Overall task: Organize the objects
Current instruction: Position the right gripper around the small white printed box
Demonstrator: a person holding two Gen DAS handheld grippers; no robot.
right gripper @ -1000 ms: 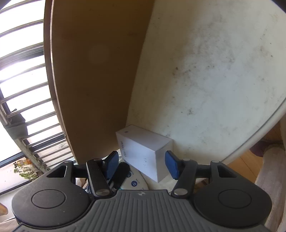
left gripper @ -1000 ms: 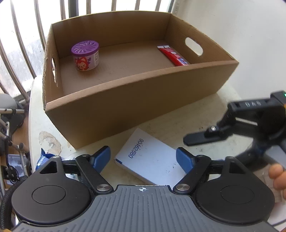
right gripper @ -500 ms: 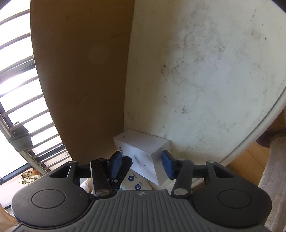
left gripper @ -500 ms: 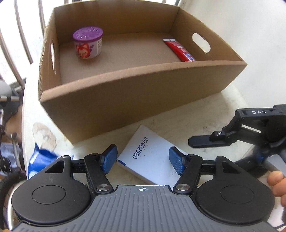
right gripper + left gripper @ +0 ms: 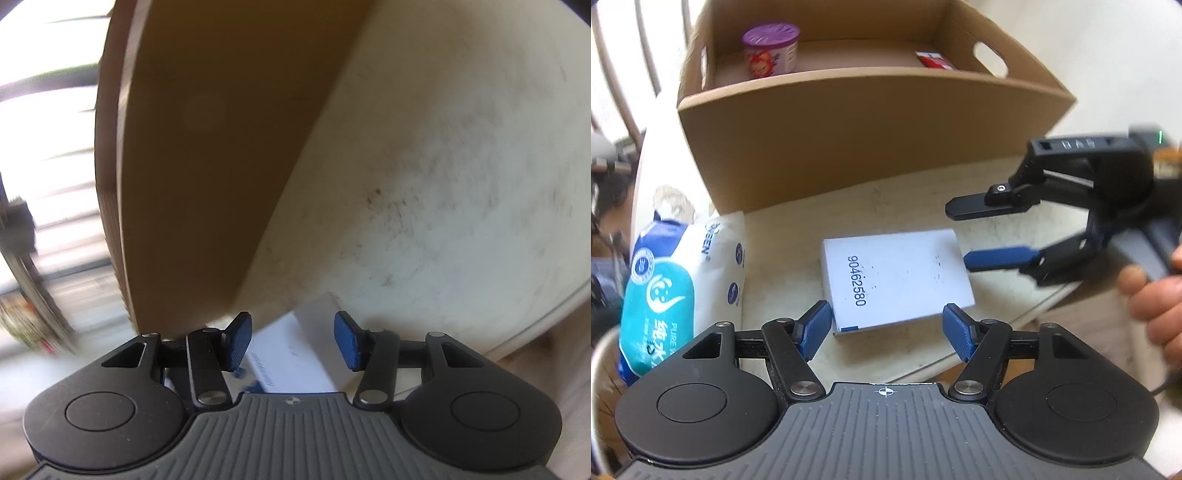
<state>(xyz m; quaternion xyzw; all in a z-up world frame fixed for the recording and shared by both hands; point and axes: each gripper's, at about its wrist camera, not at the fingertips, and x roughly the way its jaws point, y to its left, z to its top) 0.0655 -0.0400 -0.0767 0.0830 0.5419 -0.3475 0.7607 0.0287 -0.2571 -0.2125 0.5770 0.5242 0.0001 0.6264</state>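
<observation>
- Already put away: a purple-lidded round tub (image 5: pixel 771 50) stands upright at the back left of the open brown cardboard box (image 5: pixel 871 122), and a red flat packet (image 5: pixel 934 60) lies on the box floor toward the back right. That makes two items stored, as far as the inside of the box shows.
- Left to sort: a flat white carton printed with a dark blue number (image 5: pixel 895 278) lies on the stained white round table (image 5: pixel 908 206), in front of the box's near wall and close to the table's edge. A soft pack of wet wipes in white, blue and teal (image 5: pixel 672 291) lies at the left, touching the box's near corner.
- The left gripper (image 5: pixel 886 328) hangs over the near end of the white carton, its blue pads spread wider than the carton and touching neither side; the jaws have just been closing and then easing a little wider, with the carton's near end between them but not pinched.
- The right gripper (image 5: pixel 991 230), held by a person's hand (image 5: pixel 1156 295), reaches in from the right; its lower blue finger sits just beside the carton's far right corner. In its own blurred view the jaws stand apart around that corner (image 5: pixel 295 354) without pressing; they have just been closing.
- Judgement: the job looks roughly half done. The carton seems to be the piece in hand, not yet gripped or lifted, with the wipes pack to follow.
</observation>
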